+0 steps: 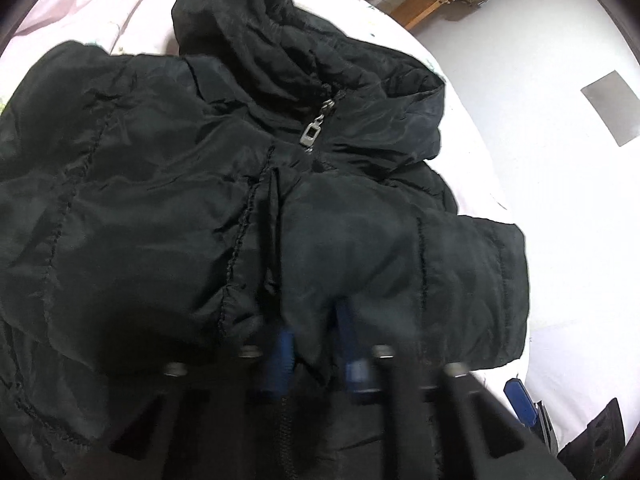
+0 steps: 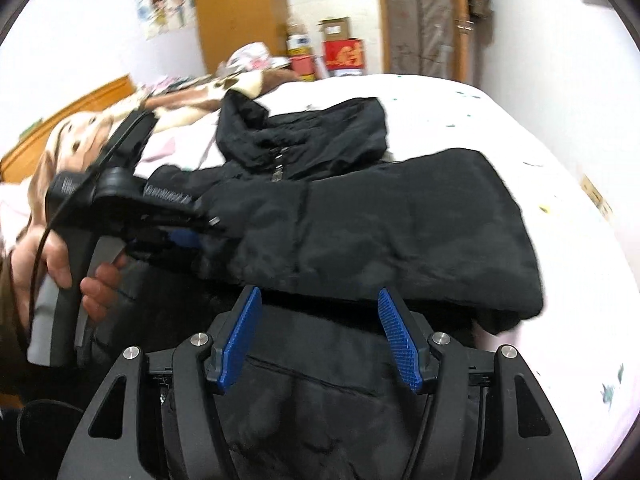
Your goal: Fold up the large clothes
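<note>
The left gripper (image 1: 316,344) seems clamped on a fold of the black jacket (image 1: 248,208) (blurred view), likely to carry that layer across. The right gripper (image 2: 320,340) hangs spread apart, gripping nothing, ready to steady the hem.

One black hooded padded jacket (image 1: 248,184), bearing one metal zipper pull (image 1: 311,134). Two handheld grippers: the left gripper (image 1: 316,344) and the right gripper (image 2: 320,336), each with two blue finger pads (image 2: 400,344). One hand (image 2: 60,268) on the left gripper's handle. One bed sheet (image 2: 520,128), one wooden wardrobe (image 2: 240,12), one red box (image 2: 344,56).
</note>
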